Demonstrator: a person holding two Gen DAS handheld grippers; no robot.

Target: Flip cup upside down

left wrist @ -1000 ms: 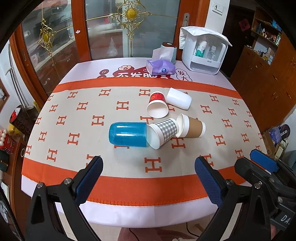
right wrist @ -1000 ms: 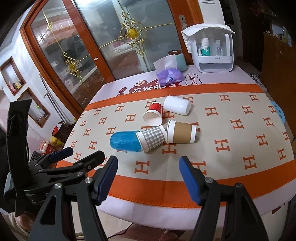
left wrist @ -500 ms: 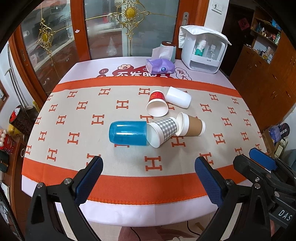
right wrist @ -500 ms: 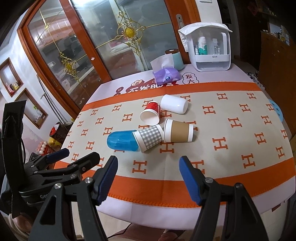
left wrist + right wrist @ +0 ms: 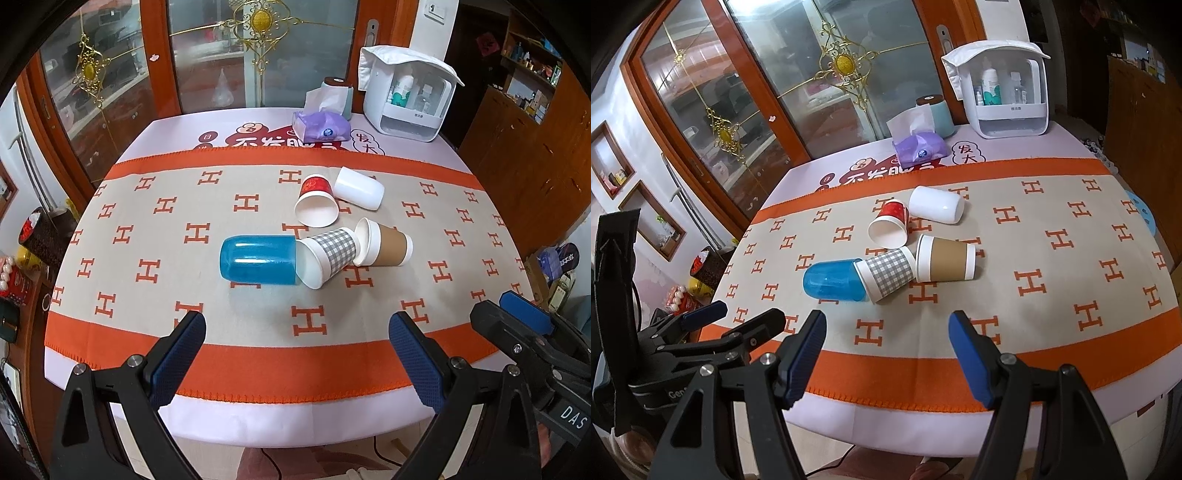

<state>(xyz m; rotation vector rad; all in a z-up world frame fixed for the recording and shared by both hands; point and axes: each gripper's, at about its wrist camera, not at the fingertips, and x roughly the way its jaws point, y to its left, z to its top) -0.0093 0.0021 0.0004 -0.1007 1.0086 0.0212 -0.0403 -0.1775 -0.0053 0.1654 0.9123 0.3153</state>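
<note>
Several cups lie on their sides in a cluster mid-table: a blue plastic cup (image 5: 258, 260) (image 5: 833, 280), a grey checked paper cup (image 5: 327, 254) (image 5: 888, 271), a brown paper cup (image 5: 386, 243) (image 5: 947, 259), a red paper cup (image 5: 317, 205) (image 5: 891, 225) and a white plastic cup (image 5: 359, 192) (image 5: 936, 205). My left gripper (image 5: 295, 349) hangs open over the near table edge, short of the cups. My right gripper (image 5: 886, 349) is open too, also at the near edge. Each gripper shows in the other's view, the left gripper (image 5: 731, 325) and the right gripper (image 5: 524, 325).
The table (image 5: 258, 417) carries an orange and beige H-pattern cloth (image 5: 155, 266). At the back stand a purple tissue pack (image 5: 321, 125), a teal roll (image 5: 338, 94) and a white organiser box (image 5: 408, 96). Glass cabinet doors (image 5: 221, 55) rise behind; a wooden cabinet (image 5: 524, 140) stands to the right.
Both grippers have edged slightly forward and lower toward the table; the right view now sees the cups a little closer. No cup has moved. Both stay open.
</note>
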